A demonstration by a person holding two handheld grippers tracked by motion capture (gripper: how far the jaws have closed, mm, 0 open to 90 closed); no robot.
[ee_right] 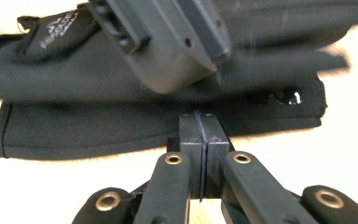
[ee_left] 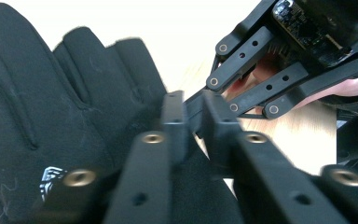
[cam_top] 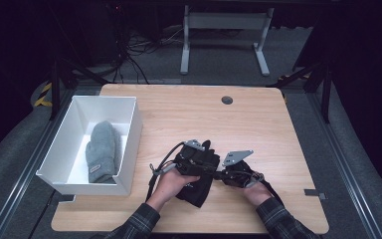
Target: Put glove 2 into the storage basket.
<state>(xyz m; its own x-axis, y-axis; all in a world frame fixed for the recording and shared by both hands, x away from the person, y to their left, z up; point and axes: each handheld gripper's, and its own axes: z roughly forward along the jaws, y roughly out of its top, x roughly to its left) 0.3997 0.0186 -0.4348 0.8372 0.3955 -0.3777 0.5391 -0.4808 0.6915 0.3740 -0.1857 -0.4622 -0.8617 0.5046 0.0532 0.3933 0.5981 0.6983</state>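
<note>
Looking down at the desk, I've got the black glove lying near the front edge, between my two hands. My left gripper sits over the glove's upper part; in the left gripper view its fingers stand a narrow gap apart, with the glove's black fingers spread out just behind them and nothing pinched that I can make out. My right gripper is just beside the glove's right edge, its fingers pressed flat together with nothing between them, the glove's folded cuff right ahead. Off to the left, a white box holds a grey mitten, well apart from my hands.
</note>
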